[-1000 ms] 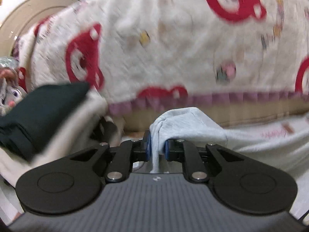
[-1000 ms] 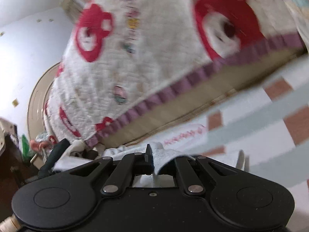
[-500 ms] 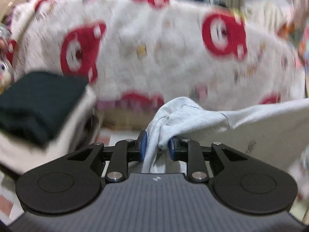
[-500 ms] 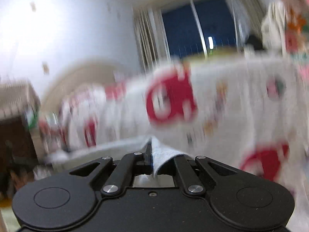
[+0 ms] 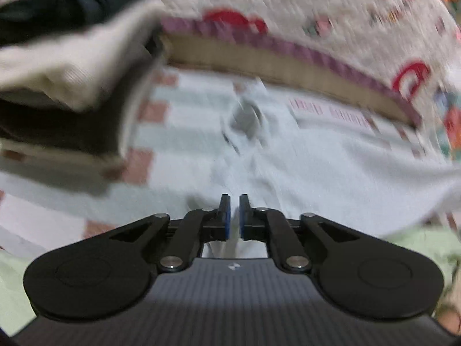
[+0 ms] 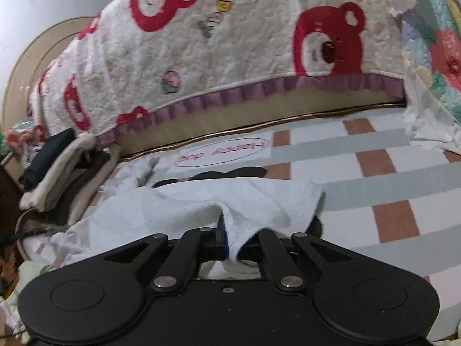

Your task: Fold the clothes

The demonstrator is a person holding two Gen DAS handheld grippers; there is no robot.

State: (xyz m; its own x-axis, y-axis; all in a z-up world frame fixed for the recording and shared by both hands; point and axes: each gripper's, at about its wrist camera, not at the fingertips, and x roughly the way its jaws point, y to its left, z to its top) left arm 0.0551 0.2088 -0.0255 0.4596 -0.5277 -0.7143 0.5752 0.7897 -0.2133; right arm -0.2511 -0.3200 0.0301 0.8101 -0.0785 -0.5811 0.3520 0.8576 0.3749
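Released since a second ago, the garment lies on the checked sheet beside the stack; left gripper has just narrowed, nothing between. Right gripper pinches its edge.

Pale grey garment; cream blanket, red bears, purple trim; white-grey-terracotta checked sheet; black-and-cream folded stack.
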